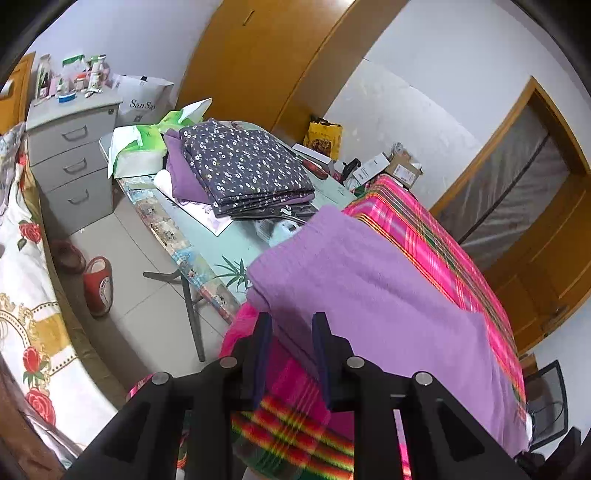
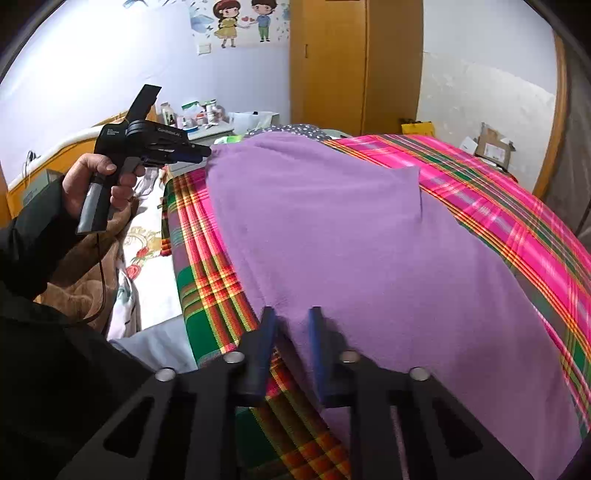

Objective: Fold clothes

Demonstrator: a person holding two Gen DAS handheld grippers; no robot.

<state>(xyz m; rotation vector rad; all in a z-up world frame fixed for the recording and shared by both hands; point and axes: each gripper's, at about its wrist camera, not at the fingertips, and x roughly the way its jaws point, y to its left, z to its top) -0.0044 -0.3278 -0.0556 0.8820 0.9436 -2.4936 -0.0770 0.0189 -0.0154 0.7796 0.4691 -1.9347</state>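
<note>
My own claws hide the near edge of the purple garment (image 2: 369,240); its right part leaves the picture.

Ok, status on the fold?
Left gripper, right gripper: jaws apart at edge of purple garment, not gripping. Garment spread on plaid bedspread. Nothing in the way.

White walls (image 1: 436,55) are enclosing the room, with a cartoon sticker of two children (image 2: 243,22) showing on one; a tall wooden wardrobe (image 1: 258,55) is standing against the wall, and a wooden-framed door (image 1: 517,177) is sitting to its right; a grey three-drawer cabinet (image 1: 74,162) is bearing bottles and jars on its top; pale floor tiles (image 1: 147,258) are lying beneath a folding table (image 1: 207,236); a red slipper (image 1: 98,284) is resting on the floor; even light is filling the space.
</note>
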